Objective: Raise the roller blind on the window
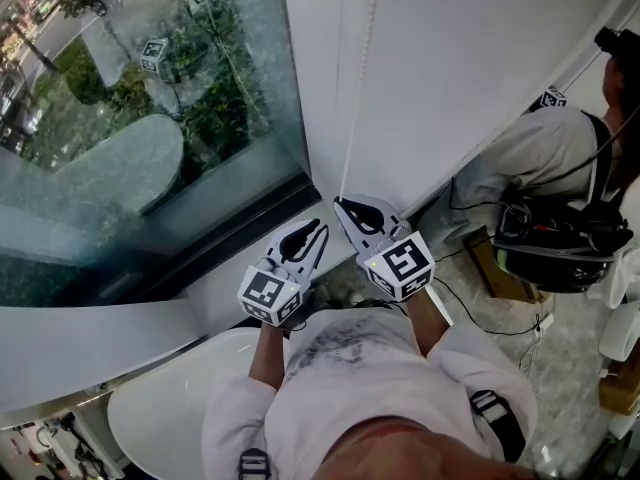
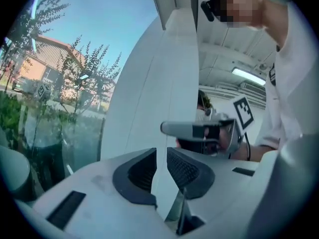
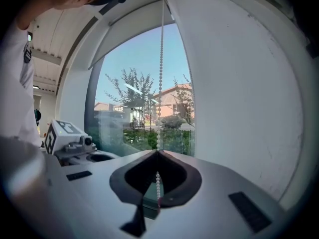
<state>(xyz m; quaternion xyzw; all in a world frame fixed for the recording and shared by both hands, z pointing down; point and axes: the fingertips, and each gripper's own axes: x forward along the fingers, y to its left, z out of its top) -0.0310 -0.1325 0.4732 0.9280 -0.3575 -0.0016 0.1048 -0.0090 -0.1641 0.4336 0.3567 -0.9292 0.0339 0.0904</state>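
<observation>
A white bead chain [image 1: 358, 78] hangs in front of the white wall beside the window glass [image 1: 150, 118]. My right gripper [image 1: 340, 204] is shut on the chain; in the right gripper view the beads [image 3: 160, 73] rise straight from the closed tips [image 3: 158, 152] and a short length hangs behind them. The roller blind's lower edge [image 3: 127, 31] shows high over the glass. My left gripper [image 1: 321, 230] sits just left of and below the right one. Its jaws stand slightly apart, only white wall shows in the narrow gap [image 2: 161, 168], and no chain is seen between them.
Another person [image 1: 560, 158] with a harness and cables crouches at the right, near a brown box [image 1: 495, 268] on the floor. A white window sill [image 1: 240, 273] runs below the glass. A white rounded surface [image 1: 170, 408] lies at the lower left, close to my body.
</observation>
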